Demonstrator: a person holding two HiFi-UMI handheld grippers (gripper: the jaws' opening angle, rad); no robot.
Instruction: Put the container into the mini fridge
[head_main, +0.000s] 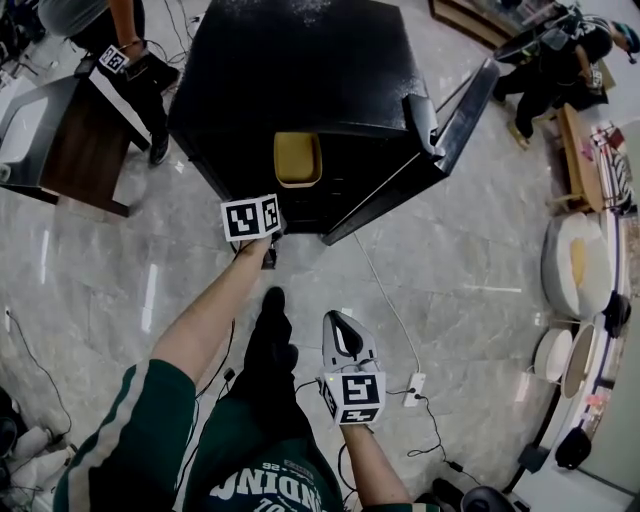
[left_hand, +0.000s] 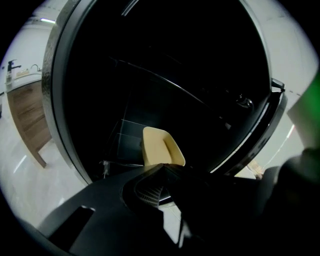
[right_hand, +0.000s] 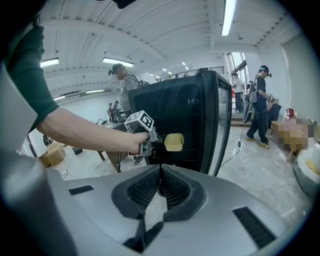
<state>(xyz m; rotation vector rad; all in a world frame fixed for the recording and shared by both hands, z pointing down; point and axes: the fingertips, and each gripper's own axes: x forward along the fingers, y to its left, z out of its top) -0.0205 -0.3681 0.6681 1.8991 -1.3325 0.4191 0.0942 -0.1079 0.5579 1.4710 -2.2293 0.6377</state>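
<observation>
Glossy mini fridge (head_main: 290, 60), matt container (head_main: 297, 158) (plastic)

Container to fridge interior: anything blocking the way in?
Nothing visible. The door is swung wide open, and the container, held in the left gripper, sits at the mini fridge's open front with only dark shelf space behind it.

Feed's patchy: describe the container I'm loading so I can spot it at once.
Find the big black mini fridge with its door swung open. In its open front, just beyond the left gripper's jaws, is the small pale yellow plastic container, an open-topped tub with rounded corners. It is the only light-coloured thing against the dark shelves.
</observation>
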